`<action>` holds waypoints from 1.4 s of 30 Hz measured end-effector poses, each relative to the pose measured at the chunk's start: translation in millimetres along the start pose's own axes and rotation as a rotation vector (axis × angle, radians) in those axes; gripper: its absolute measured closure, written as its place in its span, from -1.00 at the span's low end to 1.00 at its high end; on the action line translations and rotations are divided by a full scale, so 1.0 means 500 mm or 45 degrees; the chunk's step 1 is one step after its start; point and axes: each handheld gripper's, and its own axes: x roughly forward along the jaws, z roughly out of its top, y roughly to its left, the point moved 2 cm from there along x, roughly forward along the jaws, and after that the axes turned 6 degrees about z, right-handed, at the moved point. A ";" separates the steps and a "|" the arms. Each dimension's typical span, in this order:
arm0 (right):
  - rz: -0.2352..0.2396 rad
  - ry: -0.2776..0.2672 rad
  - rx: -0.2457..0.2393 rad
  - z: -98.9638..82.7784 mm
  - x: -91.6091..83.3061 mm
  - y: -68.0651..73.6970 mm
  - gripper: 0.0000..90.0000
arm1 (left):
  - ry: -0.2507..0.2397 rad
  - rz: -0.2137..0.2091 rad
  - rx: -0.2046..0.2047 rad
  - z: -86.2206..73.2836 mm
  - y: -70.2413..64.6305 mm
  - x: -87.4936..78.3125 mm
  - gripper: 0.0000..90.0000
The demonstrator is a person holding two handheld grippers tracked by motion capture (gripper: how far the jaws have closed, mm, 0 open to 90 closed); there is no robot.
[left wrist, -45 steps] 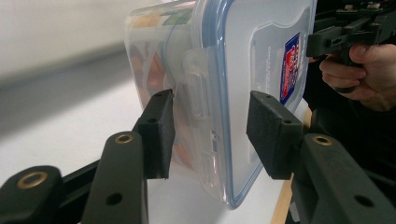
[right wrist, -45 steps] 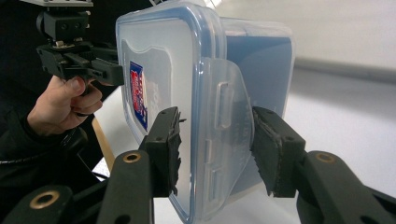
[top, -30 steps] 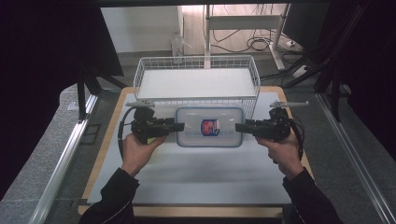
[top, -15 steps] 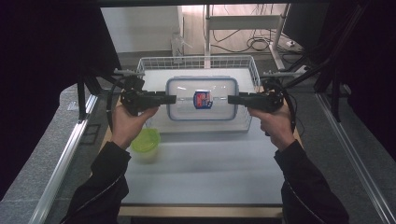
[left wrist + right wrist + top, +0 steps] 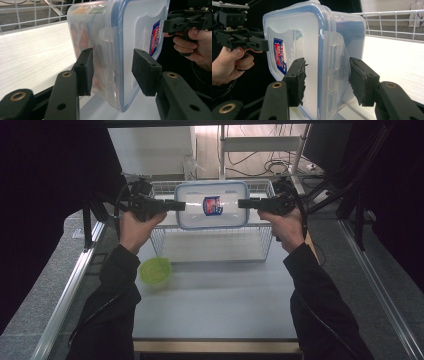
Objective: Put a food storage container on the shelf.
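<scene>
Box point(image 5: 212, 205) is up in the air between the two grippers, over the far part of the table point(image 5: 215, 295), right above the wire basket point(image 5: 215, 242). It's a clear plastic tub with a blue-rimmed snap lid, held level with the lid up in the high view. In the left gripper view something orange shows through the wall, but I can't tell what it is. The basket has a white floor and nothing I can make out in it. A green bowl point(image 5: 154, 270) sits on the table just near-left of the basket, looks empty from here.

Left gripper point(image 5: 175, 205) has the left end of the box: in its own view the jaws stand partway apart, straddling the latch flap, one pad on the tub side and the other at the lid side. The grip looks clamped rather than loose. Right gripper point(image 5: 248, 204) does the same at the right end, jaws partway apart across the other flap, pads worn and frayed, pressed on lid and tub.

Sticker point(image 5: 212, 205) on the lid is blue and red with white lettering. Too small and skewed to read in any view, so no brand from me.
</scene>
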 end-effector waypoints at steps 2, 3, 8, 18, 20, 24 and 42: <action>0.007 -0.011 0.026 0.006 0.010 -0.014 0.07 | -0.008 0.013 -0.001 0.006 0.007 0.005 0.17; 0.007 -0.011 0.026 0.006 0.010 -0.014 0.07 | -0.008 0.013 -0.001 0.006 0.007 0.005 0.17; 0.006 -0.023 0.045 0.015 0.019 -0.029 0.06 | -0.019 0.065 0.037 0.012 0.006 0.014 0.10; -0.152 -0.006 -0.083 0.015 0.037 -0.020 -0.02 | 0.008 0.111 0.053 0.010 0.014 0.044 -0.29; -0.188 0.004 -0.117 0.013 0.042 -0.018 -0.02 | 0.006 0.089 0.022 0.010 0.022 0.048 -0.34; -0.197 0.003 -0.124 0.009 0.047 -0.021 -0.04 | -0.011 0.065 -0.003 0.009 0.029 0.051 -0.38; -0.226 -0.022 -0.157 -0.010 0.046 -0.020 -0.07 | -0.011 0.291 0.026 0.022 0.024 0.063 -0.85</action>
